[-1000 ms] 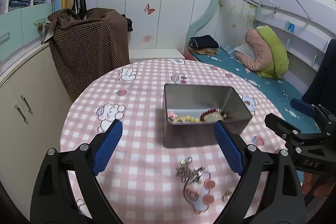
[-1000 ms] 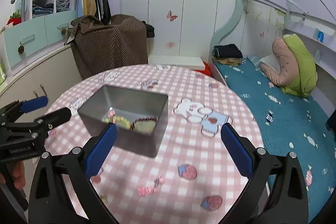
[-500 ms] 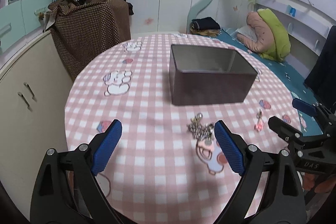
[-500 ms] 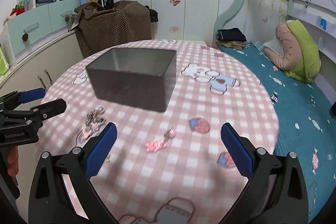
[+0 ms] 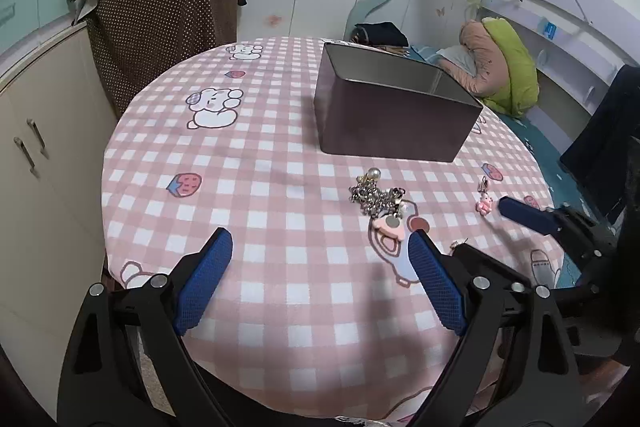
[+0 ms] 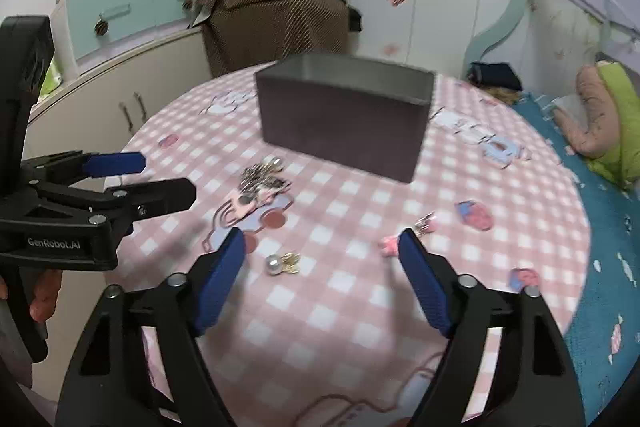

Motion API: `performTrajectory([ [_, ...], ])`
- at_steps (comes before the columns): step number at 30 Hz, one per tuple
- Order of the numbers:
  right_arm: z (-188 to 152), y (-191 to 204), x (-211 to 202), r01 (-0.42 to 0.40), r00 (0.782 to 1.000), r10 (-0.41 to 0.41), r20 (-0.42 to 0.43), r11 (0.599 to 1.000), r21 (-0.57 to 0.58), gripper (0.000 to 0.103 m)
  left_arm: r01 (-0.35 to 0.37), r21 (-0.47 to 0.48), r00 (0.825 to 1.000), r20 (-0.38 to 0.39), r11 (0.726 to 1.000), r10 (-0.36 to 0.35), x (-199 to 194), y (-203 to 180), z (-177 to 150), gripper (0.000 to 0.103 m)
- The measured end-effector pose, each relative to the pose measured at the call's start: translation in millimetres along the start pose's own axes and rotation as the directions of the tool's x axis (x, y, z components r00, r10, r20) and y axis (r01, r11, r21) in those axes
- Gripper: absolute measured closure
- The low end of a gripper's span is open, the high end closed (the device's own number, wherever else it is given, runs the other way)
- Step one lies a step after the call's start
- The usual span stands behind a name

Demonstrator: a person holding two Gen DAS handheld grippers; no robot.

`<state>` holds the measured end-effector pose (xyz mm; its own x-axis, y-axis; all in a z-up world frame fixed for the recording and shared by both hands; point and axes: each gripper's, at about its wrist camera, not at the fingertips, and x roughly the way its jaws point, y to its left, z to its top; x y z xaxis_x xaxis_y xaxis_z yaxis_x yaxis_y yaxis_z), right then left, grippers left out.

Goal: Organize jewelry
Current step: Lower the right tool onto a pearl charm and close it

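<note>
1. Left gripper (image 5: 320,259): fingers spread wide, nothing between them, held low over the near part of the round table's pink checked cloth (image 5: 248,163). In the right wrist view it enters from the left edge, a hand (image 6: 42,293) partly visible under it.
2. Grey metal box (image 5: 394,121): stands upright on the far half of the table, open at the top. Its contents cannot be seen from either view.
3. Silver chain cluster (image 5: 374,197): lies on the cloth just in front of the box, apart from it, ahead of the left gripper's right finger (image 5: 436,283). A pearl bead sits at its far end.
4. Pearl piece with gold fitting (image 6: 282,263): lies on the cloth between the right gripper's fingers, nearer the left one, not touched by either pad.
5. Pink charm (image 6: 390,243): lies just beside the tip of the right gripper's right finger; contact cannot be told because of blur.
6. Right gripper (image 6: 322,259): jaws closing, pads still apart, low over the near cloth.
7. Bed with a green and pink cushion (image 5: 504,67): beyond the table at right.
</note>
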<state>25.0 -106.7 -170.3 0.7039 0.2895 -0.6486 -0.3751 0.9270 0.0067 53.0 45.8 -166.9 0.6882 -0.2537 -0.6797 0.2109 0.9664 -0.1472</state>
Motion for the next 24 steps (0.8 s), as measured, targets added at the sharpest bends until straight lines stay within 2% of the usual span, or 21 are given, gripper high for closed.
performTrajectory([
  [3, -0.9, 1.6, 6.3, -0.019, 1.000, 0.019, -0.025, 1.000, -0.006, 0.051, 0.001, 0.006, 1.000, -0.005, 1.000, -0.001, 1.6, 0.9, -0.6, 0.013],
  [7, -1.8, 3.4, 8.8, -0.033, 0.999, 0.033, -0.023, 0.999, -0.024, 0.061, 0.023, 0.008, 1.000, -0.001, 1.000, -0.023, 3.0, -1.2, 0.4, 0.014],
  [11, -0.5, 1.3, 8.9, -0.044, 0.999, 0.044, -0.020, 0.999, -0.022, 0.084, 0.043, 0.013, 0.999, -0.004, 0.999, -0.043, 7.6, -5.2, 1.5, 0.014],
  [12, -0.4, 0.6, 8.8, -0.048, 0.999, 0.047, -0.021, 0.999, -0.025, 0.087, 0.049, 0.015, 0.999, -0.004, 0.999, -0.049, 8.7, -6.4, 2.1, 0.017],
  [22, -1.5, -8.6, 4.0, -0.025, 1.000, 0.025, -0.008, 1.000, 0.006, 0.089, 0.084, 0.055, 0.996, -0.019, 0.995, -0.083, 24.7, -23.2, 9.0, 0.027],
  [24, -0.8, -13.9, 1.5, -0.011, 1.000, 0.011, 0.001, 1.000, 0.016, 0.089, 0.087, 0.060, 0.996, -0.028, 0.994, -0.086, 29.0, -26.2, 9.7, 0.032],
])
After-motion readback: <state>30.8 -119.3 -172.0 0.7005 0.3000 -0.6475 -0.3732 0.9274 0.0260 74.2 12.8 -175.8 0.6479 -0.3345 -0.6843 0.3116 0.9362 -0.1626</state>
